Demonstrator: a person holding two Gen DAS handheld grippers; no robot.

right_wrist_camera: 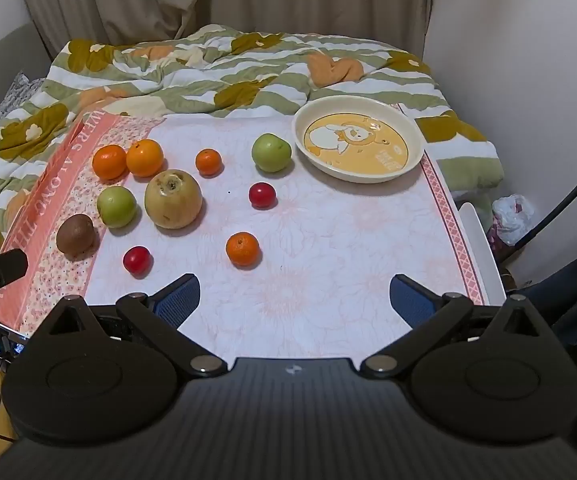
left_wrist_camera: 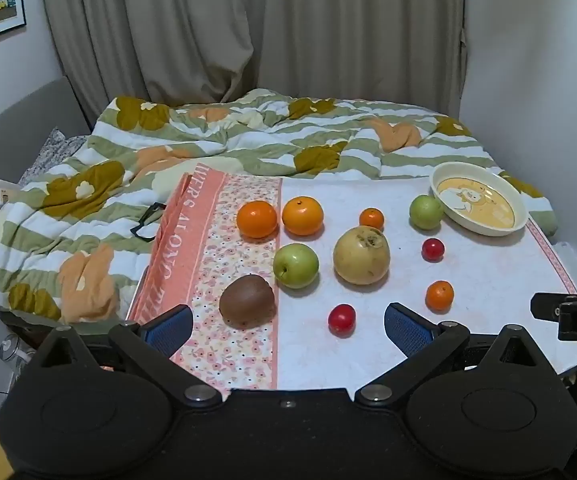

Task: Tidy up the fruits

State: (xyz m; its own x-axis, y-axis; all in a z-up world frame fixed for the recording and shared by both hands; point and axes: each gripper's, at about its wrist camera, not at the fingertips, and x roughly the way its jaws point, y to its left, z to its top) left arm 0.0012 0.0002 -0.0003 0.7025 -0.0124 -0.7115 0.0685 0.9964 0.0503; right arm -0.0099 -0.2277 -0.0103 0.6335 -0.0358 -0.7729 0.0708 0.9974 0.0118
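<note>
We hold both the left gripper (left_wrist_camera: 288, 326) and right gripper (right_wrist_camera: 294, 300) spread wide, grasping nothing. 10 fruits lie scattered beside the empty duck plate (right_wrist_camera: 410, 130), probably their destination.

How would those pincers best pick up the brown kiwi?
Grip the kiwi across its narrow middle, coming down from above with the open left gripper. It lies on its side, long axis left to right, so fingers probably close best front and back.
</note>
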